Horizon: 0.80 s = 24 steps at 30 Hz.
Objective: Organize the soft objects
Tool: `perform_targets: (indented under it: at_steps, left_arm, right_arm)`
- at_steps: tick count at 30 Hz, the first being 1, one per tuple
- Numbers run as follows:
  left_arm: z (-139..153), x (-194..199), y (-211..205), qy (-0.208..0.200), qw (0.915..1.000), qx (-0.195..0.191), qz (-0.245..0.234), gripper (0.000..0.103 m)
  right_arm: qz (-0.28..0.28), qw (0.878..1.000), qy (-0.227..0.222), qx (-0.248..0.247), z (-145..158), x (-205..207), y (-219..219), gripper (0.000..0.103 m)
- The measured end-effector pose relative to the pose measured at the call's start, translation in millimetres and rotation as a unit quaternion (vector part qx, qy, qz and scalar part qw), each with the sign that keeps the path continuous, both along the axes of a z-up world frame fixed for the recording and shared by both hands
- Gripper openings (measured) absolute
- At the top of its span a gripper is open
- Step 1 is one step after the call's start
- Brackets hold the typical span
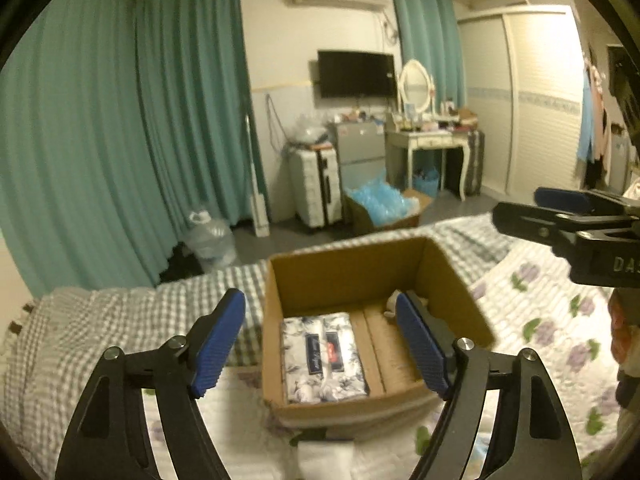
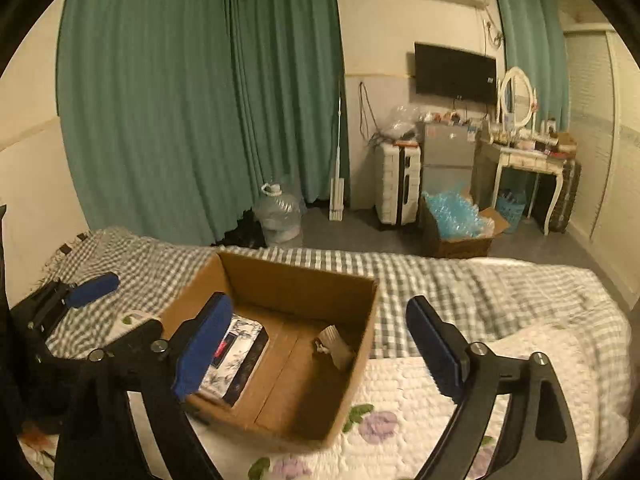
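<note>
An open cardboard box [image 1: 352,276] sits on the bed; it also shows in the right wrist view [image 2: 304,292]. Two floral tissue packs [image 1: 320,358] lie in its left half, also seen in the right wrist view [image 2: 240,354]. A small whitish object [image 2: 332,346] lies in the box's right part. My left gripper [image 1: 320,340] is open and empty above the box's near side. My right gripper [image 2: 320,344] is open and empty over the box. The right gripper's fingers [image 1: 560,216] enter the left wrist view at the right edge. The left gripper's blue finger [image 2: 94,290] shows at the left of the right wrist view.
The bed has a floral quilt [image 2: 400,408] and a grey checked blanket [image 2: 460,280]. A white folded cloth [image 1: 324,456] lies in front of the box. Beyond the bed are a water jug [image 2: 278,216], a suitcase [image 2: 398,184], a box of blue plastic [image 2: 456,220] and a dressing table [image 2: 528,160].
</note>
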State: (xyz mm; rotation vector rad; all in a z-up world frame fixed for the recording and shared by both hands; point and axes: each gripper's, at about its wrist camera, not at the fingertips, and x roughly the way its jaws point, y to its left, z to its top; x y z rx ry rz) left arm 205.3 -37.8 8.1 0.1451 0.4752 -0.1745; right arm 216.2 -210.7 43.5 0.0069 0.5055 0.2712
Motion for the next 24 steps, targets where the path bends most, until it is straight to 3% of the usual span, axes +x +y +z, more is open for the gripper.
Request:
perform_targets:
  at_steps: [6, 12, 17, 24]
  left_arm:
    - [53.1, -62.8, 4.7, -0.036, 0.9993, -0.005, -0.012, 0.080]
    - [66.5, -110.1, 10.6, -0.047, 0.9988, -0.009, -0.013, 0.081]
    - [40.1, -137.9, 22.3, -0.024, 0.9994, -0.024, 0.005, 0.080]
    - [-39.0, -151.7, 45.5, 0.032, 0.9952, -0.078, 0.050, 0.080]
  right_arm:
    - [-0.005, 0.998, -0.048, -0.034, 62.2, -80.9, -5.4, 0.101]
    - [0.009, 0.997, -0.052, -0.058, 78.6, -152.8, 4.0, 0.102]
    - [0.018, 0.997, -0.038, -0.069, 50.5, -184.4, 12.1, 0.102]
    - [0.015, 0.997, 0.021, -0.068, -42.5, -169.4, 29.2, 0.102]
